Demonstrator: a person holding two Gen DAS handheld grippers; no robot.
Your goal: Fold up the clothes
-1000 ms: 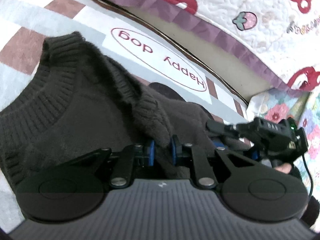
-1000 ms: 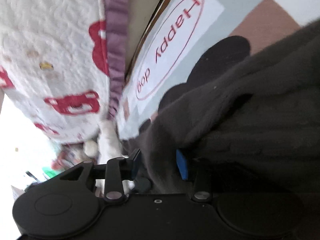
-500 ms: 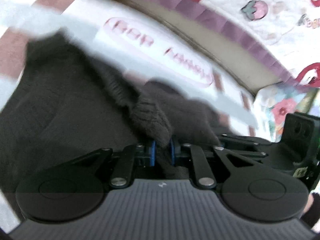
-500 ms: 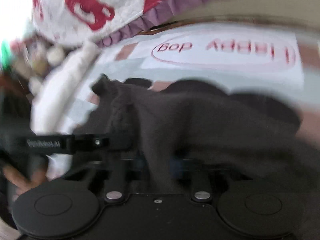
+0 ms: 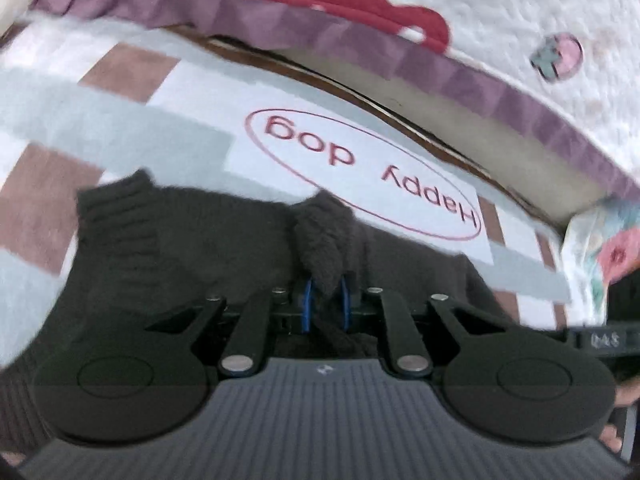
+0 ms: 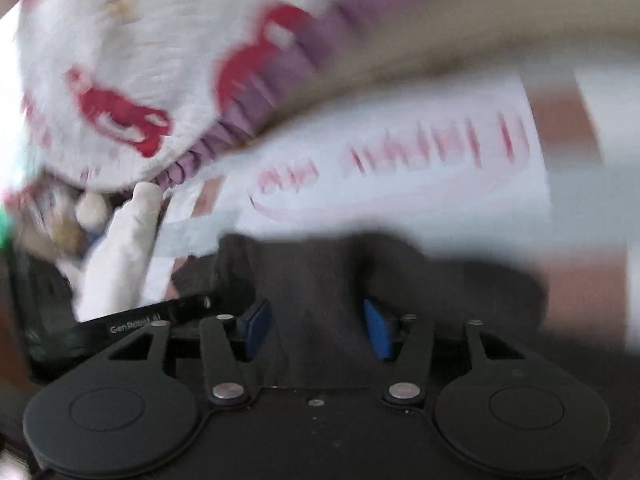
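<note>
Left gripper point(image 5: 325, 300) pinches dark sweater point(image 5: 192, 248) fold at lower centre — keep it taut; right gripper point(image 6: 316, 326) jaws opening, sweater between — lay flat on mat point(image 5: 120, 136).

Left gripper point(image 5: 325, 294): blue-padded fingers point(image 5: 307, 304) pinched on a fold of the dark sweater point(image 5: 192, 240). Right gripper point(image 6: 316, 326): jaws opening, fingers point(image 6: 378, 330) either side of the sweater, pads clear of it.

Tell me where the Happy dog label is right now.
In the left wrist view the Happy dog label sits upside down on the checked blanket, just beyond the dark sweater and below the quilt's purple frill.
</note>
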